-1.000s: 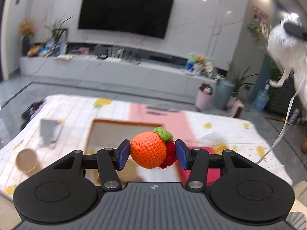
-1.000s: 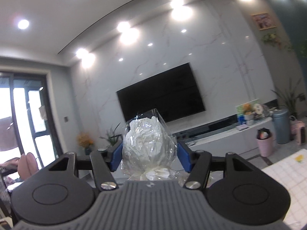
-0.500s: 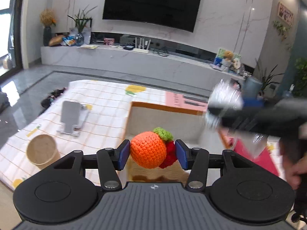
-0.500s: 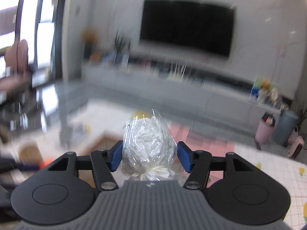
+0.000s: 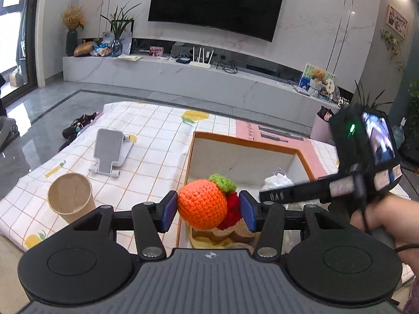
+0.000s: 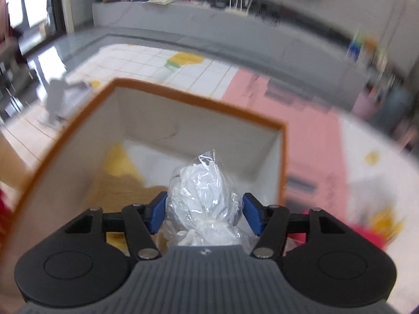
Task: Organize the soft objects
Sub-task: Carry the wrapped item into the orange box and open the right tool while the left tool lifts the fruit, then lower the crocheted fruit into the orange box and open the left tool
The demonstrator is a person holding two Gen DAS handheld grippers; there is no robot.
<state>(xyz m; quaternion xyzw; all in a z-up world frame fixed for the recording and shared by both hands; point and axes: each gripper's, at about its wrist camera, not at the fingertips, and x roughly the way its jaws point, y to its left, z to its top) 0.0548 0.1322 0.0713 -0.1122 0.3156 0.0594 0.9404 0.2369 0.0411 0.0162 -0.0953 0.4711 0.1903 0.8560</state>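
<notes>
My left claw grips the crochet orange w/ a red bit behind it, over the near edge of the box. My right claw clamps the plastic-wrapped ball, tilted down into the box. Cup sits left on the cloth.

Paper cup beside phone stand

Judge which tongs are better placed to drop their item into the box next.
Right, probably. The right tongs hold the plastic-wrapped bundle above the box interior; the left tongs, holding the crocheted orange, are nearer its front edge.
</notes>
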